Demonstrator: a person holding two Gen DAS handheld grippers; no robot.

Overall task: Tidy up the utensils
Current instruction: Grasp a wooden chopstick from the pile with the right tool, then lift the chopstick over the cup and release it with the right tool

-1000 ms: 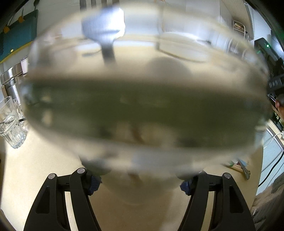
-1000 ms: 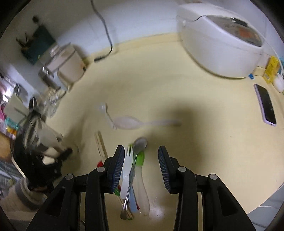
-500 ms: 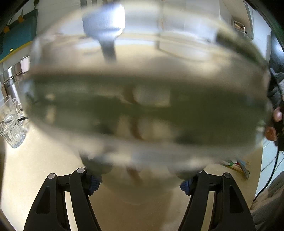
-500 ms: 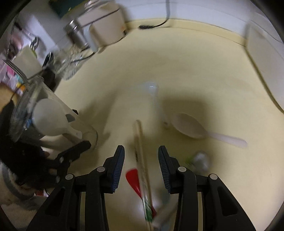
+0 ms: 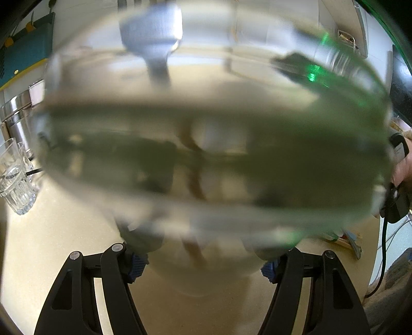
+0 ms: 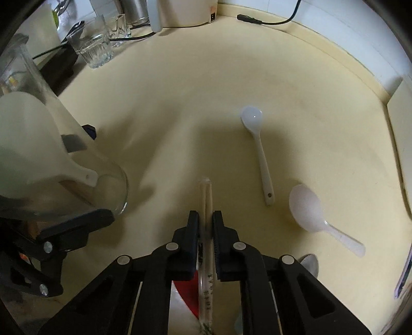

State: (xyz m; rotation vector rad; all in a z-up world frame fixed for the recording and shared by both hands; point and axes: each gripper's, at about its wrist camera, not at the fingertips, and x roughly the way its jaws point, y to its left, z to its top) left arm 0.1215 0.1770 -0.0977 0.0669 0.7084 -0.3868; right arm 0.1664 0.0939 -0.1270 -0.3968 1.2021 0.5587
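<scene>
My left gripper [image 5: 203,265] is shut on a clear glass jar [image 5: 211,134] that fills the left wrist view. The jar [image 6: 51,159] also shows at the left of the right wrist view, tilted, with a white rice paddle [image 6: 38,144] inside. A metal utensil [image 5: 154,38] stands in it too. My right gripper [image 6: 205,224] is shut on wrapped chopsticks [image 6: 206,206], which lie on the cream counter [image 6: 193,90]. A white soup spoon [image 6: 257,144] and a translucent plastic spoon [image 6: 311,214] lie to the right.
A drinking glass [image 6: 95,49] and a white appliance [image 6: 185,13] stand at the back left. A black cable [image 6: 267,20] runs along the back wall. A red utensil [image 6: 188,291] and a metal spoon [image 6: 310,262] lie under my right gripper.
My right gripper swung left from the utensil pile to the chopsticks and closed on them. The left gripper kept holding the jar, barely moving.
</scene>
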